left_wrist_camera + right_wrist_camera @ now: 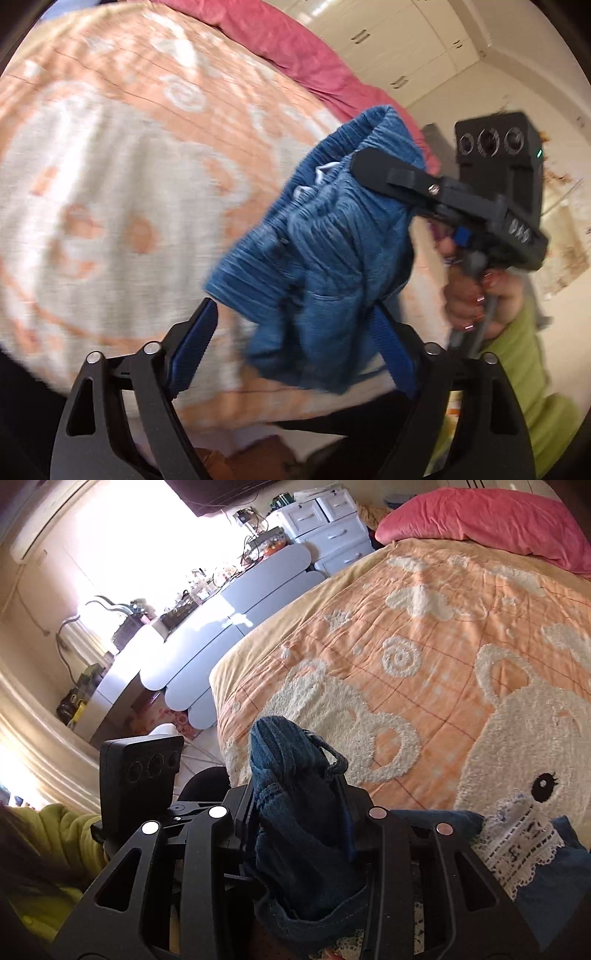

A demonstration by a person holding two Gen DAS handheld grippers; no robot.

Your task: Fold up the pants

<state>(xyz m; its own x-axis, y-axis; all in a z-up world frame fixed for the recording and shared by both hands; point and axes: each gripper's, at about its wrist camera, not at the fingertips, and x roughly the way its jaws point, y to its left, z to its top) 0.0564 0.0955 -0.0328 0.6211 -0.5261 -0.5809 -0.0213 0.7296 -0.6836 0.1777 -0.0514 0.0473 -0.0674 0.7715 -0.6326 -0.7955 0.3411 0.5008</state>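
Note:
The blue denim pants [325,240] hang bunched in the air above the bed. In the left wrist view my left gripper [295,314] is open; the cloth hangs between its blue-padded fingers [195,343] without being pinched. My right gripper [373,166] shows in that view, clamped on the waistband from the right. In the right wrist view my right gripper [299,805] is shut on a thick fold of the pants [295,812]. A part of the pants with white lace trim [524,845] lies at the lower right.
The bed carries an orange and cream bunny blanket [424,672] and a pink pillow [480,520]. A white bed rail [229,627], a cluttered desk and a white drawer unit [332,528] stand to the left. Wardrobe doors [406,44] are behind.

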